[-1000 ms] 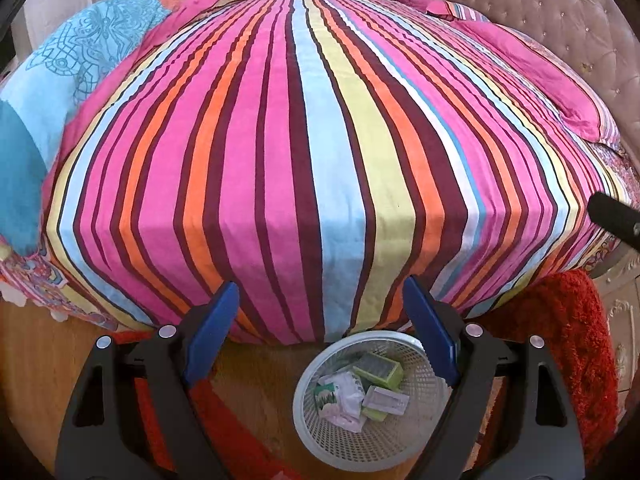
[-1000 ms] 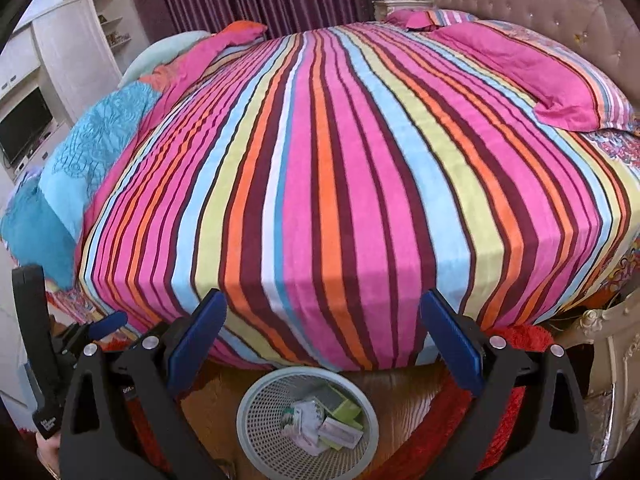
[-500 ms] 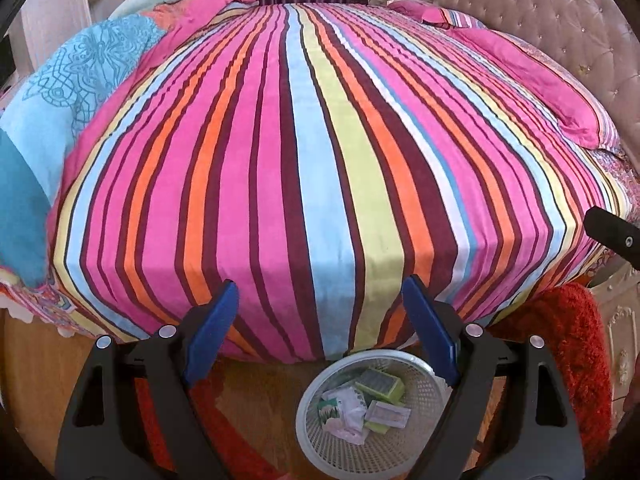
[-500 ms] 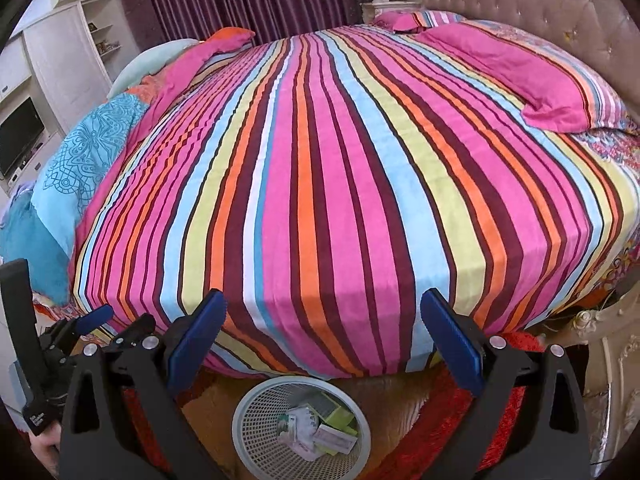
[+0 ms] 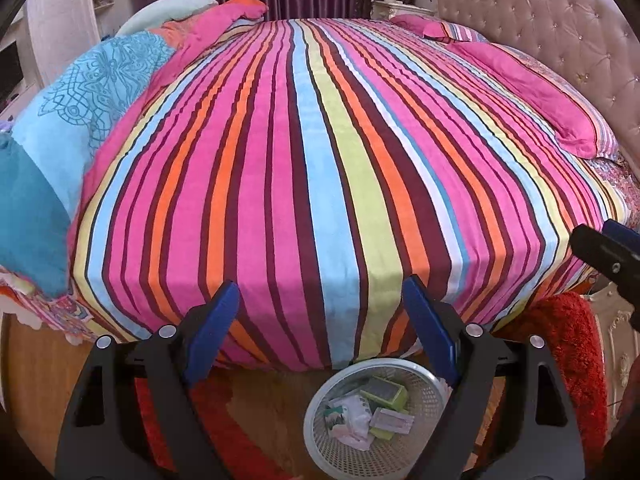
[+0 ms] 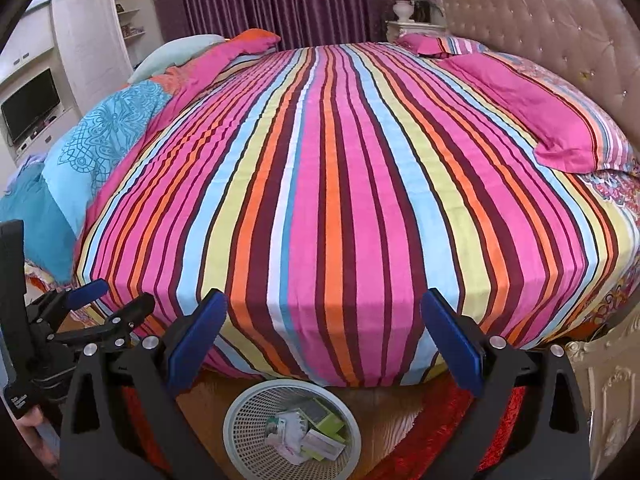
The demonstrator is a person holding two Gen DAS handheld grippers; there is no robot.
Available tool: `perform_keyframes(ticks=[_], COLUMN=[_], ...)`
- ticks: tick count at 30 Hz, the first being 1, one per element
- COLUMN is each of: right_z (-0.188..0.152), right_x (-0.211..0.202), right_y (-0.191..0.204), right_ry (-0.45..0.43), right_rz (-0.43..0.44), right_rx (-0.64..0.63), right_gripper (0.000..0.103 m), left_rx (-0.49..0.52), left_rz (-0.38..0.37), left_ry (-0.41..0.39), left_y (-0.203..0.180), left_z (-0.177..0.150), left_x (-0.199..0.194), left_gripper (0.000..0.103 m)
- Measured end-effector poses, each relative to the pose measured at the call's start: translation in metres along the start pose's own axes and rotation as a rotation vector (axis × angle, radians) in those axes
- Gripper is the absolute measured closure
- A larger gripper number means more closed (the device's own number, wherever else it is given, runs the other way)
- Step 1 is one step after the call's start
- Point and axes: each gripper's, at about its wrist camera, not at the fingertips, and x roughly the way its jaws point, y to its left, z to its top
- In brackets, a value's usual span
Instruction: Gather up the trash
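Note:
A white mesh basket [image 5: 320,446] stands on the wooden floor at the foot of the bed. In it lie a green box [image 5: 384,394] and white packets [image 5: 352,416]. My left gripper [image 5: 318,288] hangs above and before the basket, its blue pads wide apart, open with nothing between them. In the right wrist view the same basket [image 6: 244,436] holds the green box [image 6: 328,424] and packets [image 6: 288,432]. My right gripper [image 6: 324,300] is open and empty too, over the bed's edge. The left gripper [image 6: 126,294] shows at that view's left edge.
A round bed with a striped cover [image 5: 320,180] fills both views. Pink pillows [image 6: 532,120] and a padded headboard [image 5: 560,40] are at the right, a blue quilt [image 5: 72,120] at the left. A red rug [image 5: 568,360] lies beside the basket. Cabinets with a television [image 6: 32,112] stand far left.
My left gripper has risen, so the basket sits lower in its view and more of the bed's far side shows. In the right wrist view the left gripper has come further into sight.

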Motion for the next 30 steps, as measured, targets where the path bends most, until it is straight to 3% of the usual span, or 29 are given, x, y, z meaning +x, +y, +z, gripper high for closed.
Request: perform_keyframes(ticks=[9,11,30], right_z=[0.003,0.004,0.006], right_x=[-0.008,-0.011,-0.017], right_y=[0.003,0.004,0.010], right_ry=[-0.017,-0.026,-0.044], right_rz=[-0.007,-0.007,-0.001], right_rx=[-0.025,-0.028,-0.040], right_gripper=[0.010,0.010,0.010], left_rx=[-0.016,-0.019,-0.037], left_rz=[-0.029,-0.024,0.007], left_ry=[-0.007,-0.004,-0.019], left_y=[0.004,0.005,0.007], left_z=[0.005,0.006,0.009], left_x=[-0.013,-0.015,-0.036], left_gripper=[0.020,0.016,0.016])
